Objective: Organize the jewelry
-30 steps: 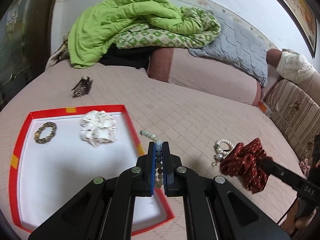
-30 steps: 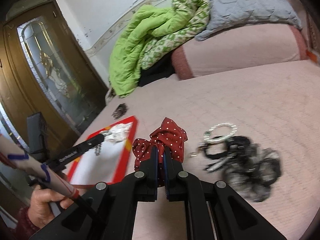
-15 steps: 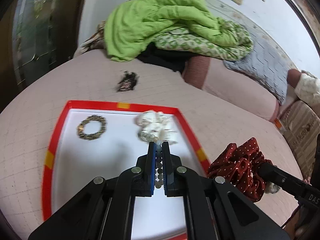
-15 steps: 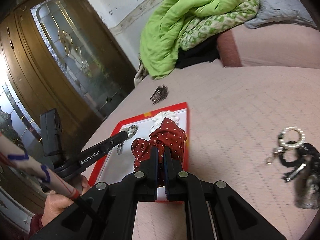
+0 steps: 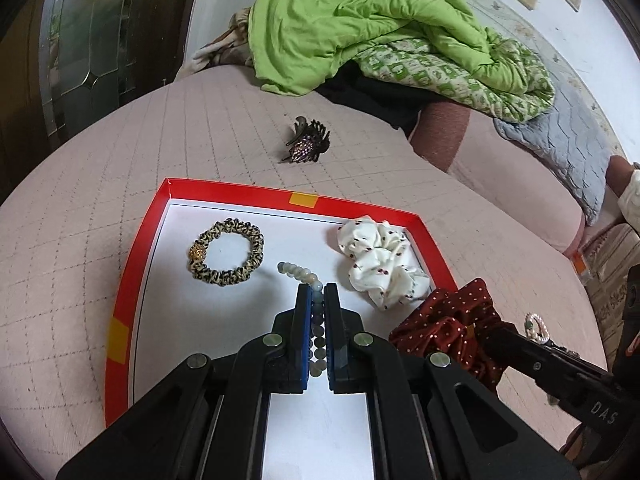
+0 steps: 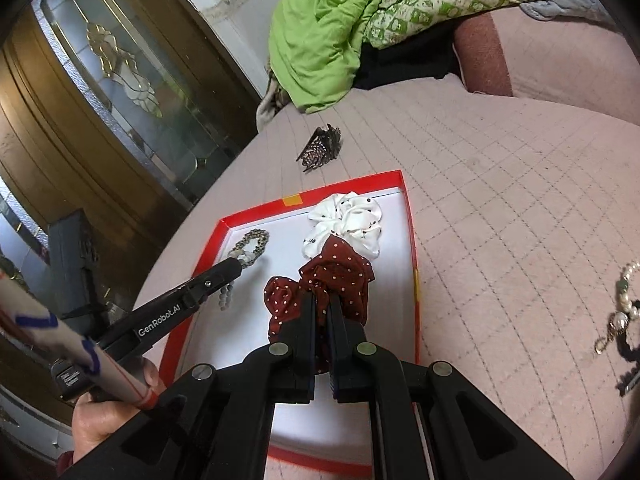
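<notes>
A red-rimmed white tray [image 5: 136,264] [image 6: 412,232] lies on the pink bed. My left gripper [image 5: 317,292] is shut on a pale green bead bracelet [image 5: 298,272] and holds it over the tray's middle; it also shows in the right wrist view [image 6: 224,300]. My right gripper [image 6: 322,300] is shut on a dark red dotted scrunchie [image 6: 332,276] [image 5: 448,320] over the tray's right side. In the tray lie a leopard-print hair tie [image 5: 228,252] [image 6: 252,240] and a white dotted scrunchie [image 5: 380,260] [image 6: 348,220].
A dark hair claw [image 5: 306,146] [image 6: 320,148] lies on the bed beyond the tray. A pearl bracelet [image 6: 624,292] [image 5: 536,326] and dark items lie to the right. Green blankets [image 5: 380,24] and pillows are piled at the back. A glass door [image 6: 120,68] stands left.
Both grippers moved left from the bed's jewelry pile to above the tray, carrying the bead bracelet and the red scrunchie. The tray now fills the view centre.
</notes>
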Motion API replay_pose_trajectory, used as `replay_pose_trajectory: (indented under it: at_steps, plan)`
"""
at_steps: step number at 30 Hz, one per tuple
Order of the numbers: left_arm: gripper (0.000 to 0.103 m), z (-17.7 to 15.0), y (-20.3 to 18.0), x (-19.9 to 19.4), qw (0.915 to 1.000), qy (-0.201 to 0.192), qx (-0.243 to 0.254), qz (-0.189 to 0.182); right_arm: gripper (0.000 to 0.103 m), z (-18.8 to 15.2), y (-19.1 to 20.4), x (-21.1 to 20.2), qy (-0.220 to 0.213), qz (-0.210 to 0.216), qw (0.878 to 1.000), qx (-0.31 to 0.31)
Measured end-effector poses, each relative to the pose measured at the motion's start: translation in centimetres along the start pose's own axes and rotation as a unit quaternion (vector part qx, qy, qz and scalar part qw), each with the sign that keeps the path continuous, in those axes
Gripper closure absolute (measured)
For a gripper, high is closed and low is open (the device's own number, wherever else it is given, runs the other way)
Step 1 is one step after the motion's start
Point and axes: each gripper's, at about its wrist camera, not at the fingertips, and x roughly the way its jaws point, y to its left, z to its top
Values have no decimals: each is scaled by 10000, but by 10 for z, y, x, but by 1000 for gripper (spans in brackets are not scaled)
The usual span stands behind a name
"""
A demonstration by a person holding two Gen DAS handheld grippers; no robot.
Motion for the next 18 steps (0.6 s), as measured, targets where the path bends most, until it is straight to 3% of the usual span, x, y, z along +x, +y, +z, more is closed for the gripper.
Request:
replay_pose_trajectory:
  at_steps: [18]
  plan:
    - [98, 11, 4, 31, 9993, 353, -22, 88, 97, 14, -5, 41, 320, -543, 9979, -117]
